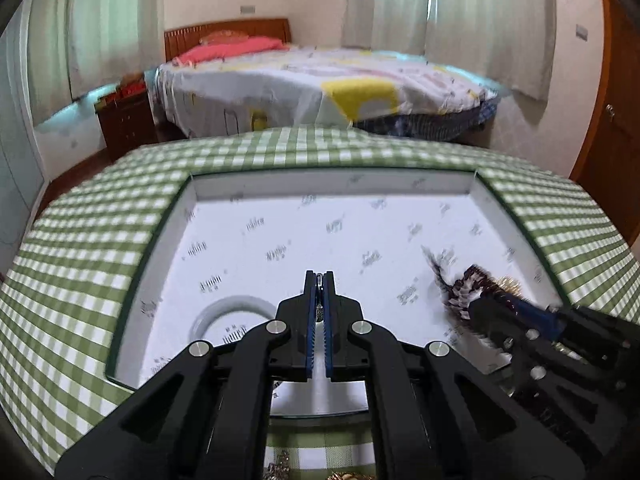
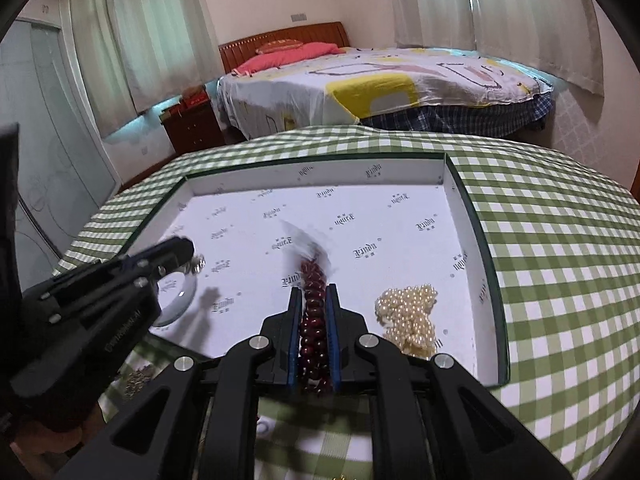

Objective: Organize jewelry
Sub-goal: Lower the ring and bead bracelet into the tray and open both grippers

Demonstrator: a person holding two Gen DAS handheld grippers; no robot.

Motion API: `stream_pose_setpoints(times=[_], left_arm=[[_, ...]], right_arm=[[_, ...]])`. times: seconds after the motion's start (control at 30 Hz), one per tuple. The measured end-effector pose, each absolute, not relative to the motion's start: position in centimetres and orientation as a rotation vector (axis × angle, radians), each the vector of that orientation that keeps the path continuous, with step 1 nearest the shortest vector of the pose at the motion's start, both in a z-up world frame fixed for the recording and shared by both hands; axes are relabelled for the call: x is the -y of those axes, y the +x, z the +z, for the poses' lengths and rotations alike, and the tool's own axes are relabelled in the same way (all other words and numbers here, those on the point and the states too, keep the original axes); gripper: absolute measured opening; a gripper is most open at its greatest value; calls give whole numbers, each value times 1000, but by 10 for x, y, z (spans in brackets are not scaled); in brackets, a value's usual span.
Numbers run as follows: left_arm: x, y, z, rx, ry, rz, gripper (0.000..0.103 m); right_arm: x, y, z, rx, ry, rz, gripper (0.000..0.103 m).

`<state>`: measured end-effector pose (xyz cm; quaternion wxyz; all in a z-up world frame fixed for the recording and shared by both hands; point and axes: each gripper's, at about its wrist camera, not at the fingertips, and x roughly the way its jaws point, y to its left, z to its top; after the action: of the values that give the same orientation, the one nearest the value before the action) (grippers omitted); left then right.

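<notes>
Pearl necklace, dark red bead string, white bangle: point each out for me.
Pearl necklace (image 2: 408,316): right wrist view, middle of the heap.
Dark red bead string (image 2: 314,320): right wrist view, beads between the jaws.
White bangle (image 1: 230,307): left wrist view, upper rim.

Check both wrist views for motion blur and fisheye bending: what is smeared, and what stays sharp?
Left wrist view: the dark red bead strand held by the right gripper is smeared, and the tray's print looks soft; the left gripper is sharp. Right wrist view: the strand's free end streaks, while the pearl pile is crisp. Both views bow the checked tablecloth.
</notes>
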<state>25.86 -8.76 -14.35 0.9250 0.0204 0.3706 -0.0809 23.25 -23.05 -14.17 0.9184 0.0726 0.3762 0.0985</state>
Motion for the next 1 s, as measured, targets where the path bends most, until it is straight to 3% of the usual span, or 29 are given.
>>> stream_pose_setpoints(times=[0.3, 0.4, 0.47, 0.57, 1.0], left_arm=[[90, 267, -159, -829, 50, -176, 7], [91, 268, -159, -832, 55, -180, 19], [91, 268, -159, -828, 56, -177, 39], [91, 266, -156, -814, 52, -178, 46], [77, 242, -123, -714, 10, -169, 70]], right_arm=[[230, 241, -149, -805, 132, 209, 13], [231, 241, -151, -810, 130, 213, 14], [231, 242, -151, -811, 132, 215, 21], [232, 241, -149, -802, 136, 213, 35], [238, 216, -117, -699, 122, 192, 40]])
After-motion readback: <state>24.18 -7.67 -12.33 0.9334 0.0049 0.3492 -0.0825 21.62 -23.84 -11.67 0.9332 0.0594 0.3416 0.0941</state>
